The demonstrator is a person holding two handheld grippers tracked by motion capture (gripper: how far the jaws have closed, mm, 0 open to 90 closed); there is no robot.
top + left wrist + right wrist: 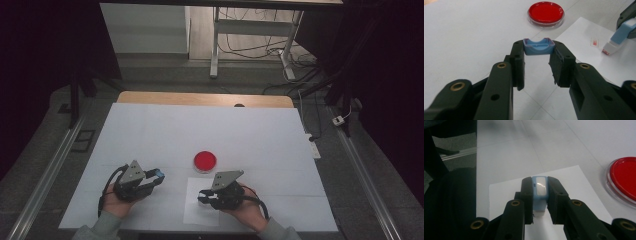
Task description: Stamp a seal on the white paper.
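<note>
Clamping a blue cap [539, 46], the left gripper [159, 176] rests on the desk [150, 130]; right gripper [539, 195] grips a blue-and-white stamp [540, 192] over white paper [192, 212], near a red petri dish [205, 161].

A lab or recording room: a table [150, 125] under a white cover stands inside a dark-curtained bay, with metal floor rails [45, 175] either side of it, and beyond it loose cables [250, 47] trail under a bare desk frame [216, 50].
</note>
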